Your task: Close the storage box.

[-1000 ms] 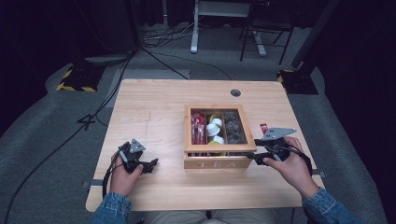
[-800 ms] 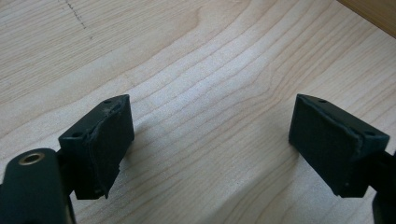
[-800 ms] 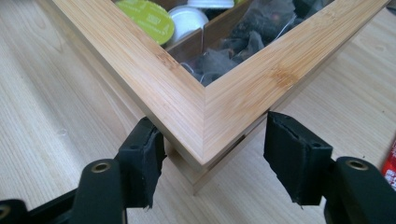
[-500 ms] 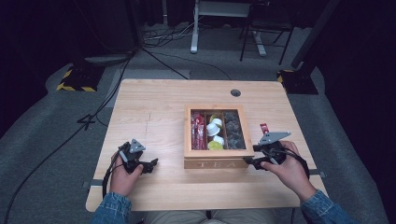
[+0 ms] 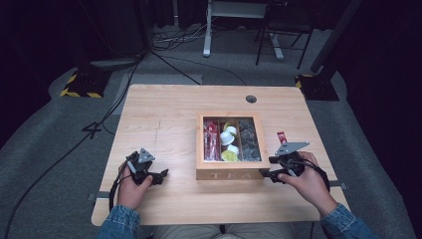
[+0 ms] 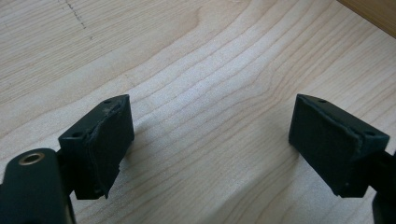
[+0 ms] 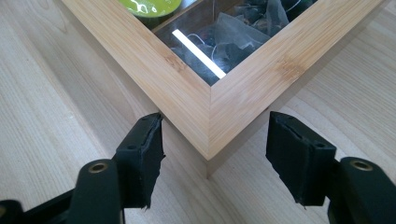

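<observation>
pale wooden desk (image 5: 164,124): tea box (image 5: 231,172) sits right of centre, lid closed. right gripper (image 7: 212,154) straddles its near right corner, jaws wide, unpressed; left gripper (image 6: 210,140) wide, empty. next, likely grip the lid.

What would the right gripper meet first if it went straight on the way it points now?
Probably the near right corner of the tea box. The right gripper is open, and the corner stands between its jaws, just ahead. Whether the pads already touch the wood is unclear.
</observation>
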`<state>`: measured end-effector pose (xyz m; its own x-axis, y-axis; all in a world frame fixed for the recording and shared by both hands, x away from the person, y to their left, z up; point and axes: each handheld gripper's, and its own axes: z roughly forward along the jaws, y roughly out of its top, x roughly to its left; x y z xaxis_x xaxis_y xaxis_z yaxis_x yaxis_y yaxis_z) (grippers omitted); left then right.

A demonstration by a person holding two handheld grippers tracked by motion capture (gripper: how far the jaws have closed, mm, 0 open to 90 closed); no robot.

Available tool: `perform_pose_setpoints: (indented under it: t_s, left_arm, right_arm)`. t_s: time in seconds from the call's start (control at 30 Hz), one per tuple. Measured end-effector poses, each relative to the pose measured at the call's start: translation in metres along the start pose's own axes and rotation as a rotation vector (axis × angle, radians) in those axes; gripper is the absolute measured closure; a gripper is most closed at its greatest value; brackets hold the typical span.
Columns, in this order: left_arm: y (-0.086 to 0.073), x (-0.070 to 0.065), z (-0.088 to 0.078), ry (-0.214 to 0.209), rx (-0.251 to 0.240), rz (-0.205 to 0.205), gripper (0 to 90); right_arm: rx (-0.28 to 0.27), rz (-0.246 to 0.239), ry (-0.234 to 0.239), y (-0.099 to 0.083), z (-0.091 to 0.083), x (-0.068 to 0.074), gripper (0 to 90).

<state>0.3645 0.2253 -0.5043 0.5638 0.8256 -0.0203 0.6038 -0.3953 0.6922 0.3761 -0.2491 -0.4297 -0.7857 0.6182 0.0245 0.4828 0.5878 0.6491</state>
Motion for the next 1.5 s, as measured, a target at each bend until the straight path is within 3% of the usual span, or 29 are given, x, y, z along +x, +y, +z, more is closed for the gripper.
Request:
perform_pose_setpoints:
  t_s: [0.37,0.53,0.73,0.87,0.93,0.97,1.17,1.5]
  left_arm:
    - [0.0,0.0,0.0,-0.002,0.0,-0.002,14.3]
    - [0.0,0.0,0.0,-0.001,0.002,0.001,14.3]
    - [-0.001,0.001,-0.001,-0.007,0.004,0.009,14.3]
    - [0.0,0.002,-0.001,-0.009,0.005,0.015,14.2]
    - [0.0,0.002,-0.001,-0.013,0.005,0.017,14.1]
    - [0.0,0.003,-0.001,-0.015,0.006,0.019,13.9]
    - [0.001,0.004,0.0,-0.021,0.005,0.021,13.5]
    - [0.002,0.005,0.001,-0.023,0.009,0.024,13.0]
  right_arm:
    - [-0.081,0.028,0.009,0.006,-0.016,-0.002,32.8]
    - [-0.131,0.053,-0.033,0.007,-0.031,-0.014,31.7]
    - [-0.186,0.105,-0.094,0.001,-0.05,-0.04,29.7]
    - [-0.198,0.151,-0.161,-0.012,-0.061,-0.064,27.4]
    - [-0.192,0.158,-0.174,-0.014,-0.062,-0.068,27.3]
    - [-0.184,0.172,-0.209,-0.022,-0.063,-0.078,27.4]
    - [-0.185,0.22,-0.241,-0.042,-0.063,-0.094,27.3]
    - [-0.158,0.236,-0.311,-0.077,-0.05,-0.118,27.8]
